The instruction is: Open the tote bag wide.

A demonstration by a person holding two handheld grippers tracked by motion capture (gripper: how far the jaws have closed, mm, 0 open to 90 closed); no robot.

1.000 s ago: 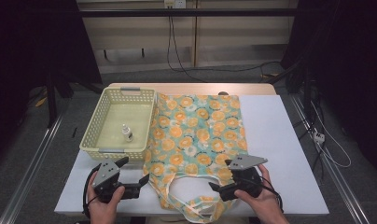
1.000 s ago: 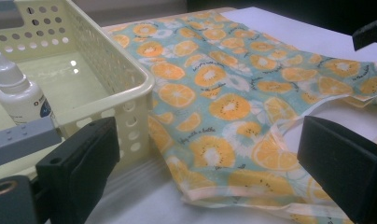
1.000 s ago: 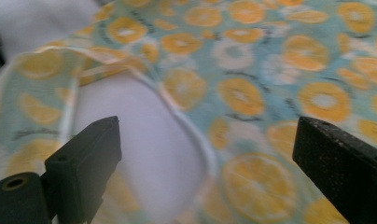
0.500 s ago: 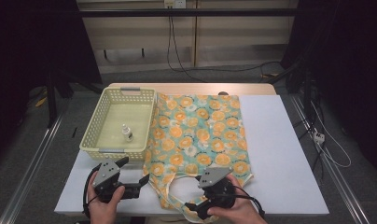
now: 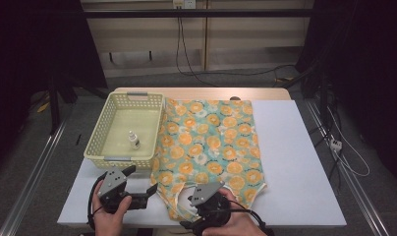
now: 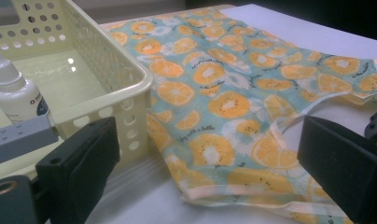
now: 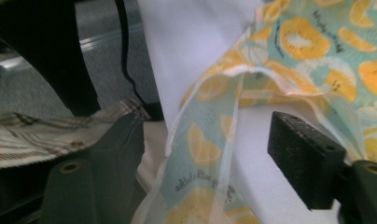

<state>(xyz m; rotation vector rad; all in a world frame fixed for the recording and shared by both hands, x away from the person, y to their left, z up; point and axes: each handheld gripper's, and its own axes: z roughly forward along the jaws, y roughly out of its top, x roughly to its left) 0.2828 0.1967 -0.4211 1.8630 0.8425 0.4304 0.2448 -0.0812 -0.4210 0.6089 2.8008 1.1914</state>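
Right gripper now leftward over bag handle; bottle in basket

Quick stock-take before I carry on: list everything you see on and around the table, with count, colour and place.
Fruit-print fabric tote bag: one, teal with orange slices, flat mid-table, handles toward the person.
Perforated plastic basket: one, pale yellow, left of the bag.
Small dropper bottle: one, white, upright inside the basket.
Table: one, white top.
Left gripper: black, open, near the bag's front left corner.
Right gripper: black, jaws just closing around a bag handle, not yet pressing.
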